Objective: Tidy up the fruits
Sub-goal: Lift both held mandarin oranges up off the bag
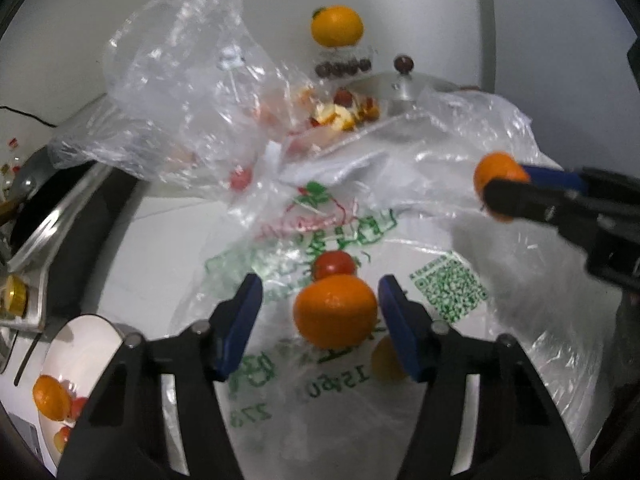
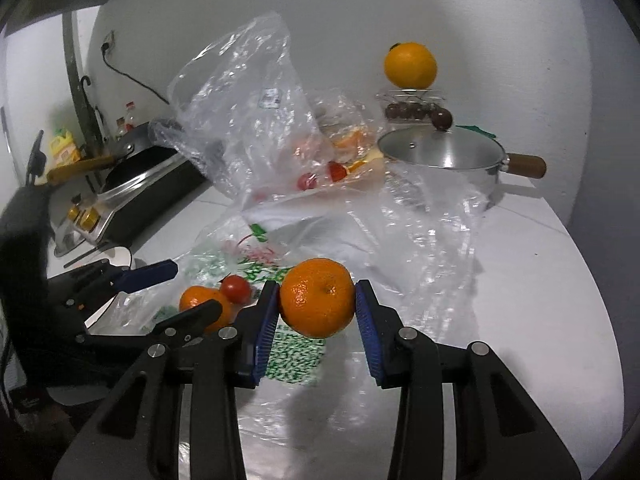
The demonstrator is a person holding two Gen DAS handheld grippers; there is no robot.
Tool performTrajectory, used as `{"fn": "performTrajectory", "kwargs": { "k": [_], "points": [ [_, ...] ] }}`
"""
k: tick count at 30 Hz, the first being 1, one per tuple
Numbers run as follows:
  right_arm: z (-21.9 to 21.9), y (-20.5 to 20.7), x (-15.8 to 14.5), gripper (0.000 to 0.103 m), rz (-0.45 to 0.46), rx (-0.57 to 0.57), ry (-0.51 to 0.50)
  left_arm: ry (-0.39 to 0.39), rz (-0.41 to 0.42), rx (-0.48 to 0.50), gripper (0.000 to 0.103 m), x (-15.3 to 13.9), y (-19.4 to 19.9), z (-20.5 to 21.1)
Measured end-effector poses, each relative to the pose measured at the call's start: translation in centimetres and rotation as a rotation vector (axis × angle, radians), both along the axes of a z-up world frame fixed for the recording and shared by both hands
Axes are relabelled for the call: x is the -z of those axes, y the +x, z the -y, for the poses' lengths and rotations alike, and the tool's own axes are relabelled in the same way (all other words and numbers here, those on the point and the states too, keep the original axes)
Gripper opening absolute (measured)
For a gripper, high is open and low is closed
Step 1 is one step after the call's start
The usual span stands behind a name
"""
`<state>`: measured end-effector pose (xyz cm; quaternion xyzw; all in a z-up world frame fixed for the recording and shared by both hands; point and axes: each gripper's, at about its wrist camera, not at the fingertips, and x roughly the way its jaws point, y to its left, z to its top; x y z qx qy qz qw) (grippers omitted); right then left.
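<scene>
tomato (image 1: pixel 334 264) behind tangerine (image 1: pixel 335 311), on bag (image 1: pixel 460 292)

home kitchen: stove (image 2: pixel 152 184) with frying pan (image 2: pixel 132 146), lidded saucepan (image 2: pixel 440 156), condiment bottles (image 2: pixel 128 118) on white bench (image 2: pixel 540 280)

Two close wrist views, shared printed bag (image 1: pixel 332 232)

Part of a small orange shape (image 1: pixel 386 360) was hidden behind the right blue pad of the left gripper (image 1: pixel 320 320), so what it was could not be told. The fruit inside the clear bag (image 1: pixel 192 92) was blurred by the crinkled plastic. The white plate (image 1: pixel 80 360) was cut off by the picture's edge and partly covered by the gripper's black arm. In the right wrist view, one tangerine (image 2: pixel 200 304) was half hidden behind a black finger. The bottles (image 2: pixel 124 122) far back were too small to be read.
</scene>
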<state>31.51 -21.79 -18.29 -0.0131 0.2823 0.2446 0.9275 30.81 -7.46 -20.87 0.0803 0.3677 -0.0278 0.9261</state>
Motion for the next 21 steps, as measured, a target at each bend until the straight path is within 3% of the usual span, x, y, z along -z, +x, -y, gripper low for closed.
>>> {"fn": "performTrajectory", "kwargs": {
  "k": [4, 11, 21],
  "points": [
    [0.5, 0.1, 0.0, 0.041, 0.005, 0.000, 0.010, 0.005, -0.038, 0.024, 0.047, 0.5, 0.5, 0.2],
    [0.5, -0.1, 0.0, 0.041, 0.007, -0.004, 0.009, 0.003, -0.035, 0.038, 0.046, 0.6, 0.2, 0.4],
    [-0.7, -2.0, -1.4, 0.041, 0.049, -0.011, -0.017, -0.037, 0.052, 0.049, 0.046, -1.6, -2.5, -0.5]
  ]
}}
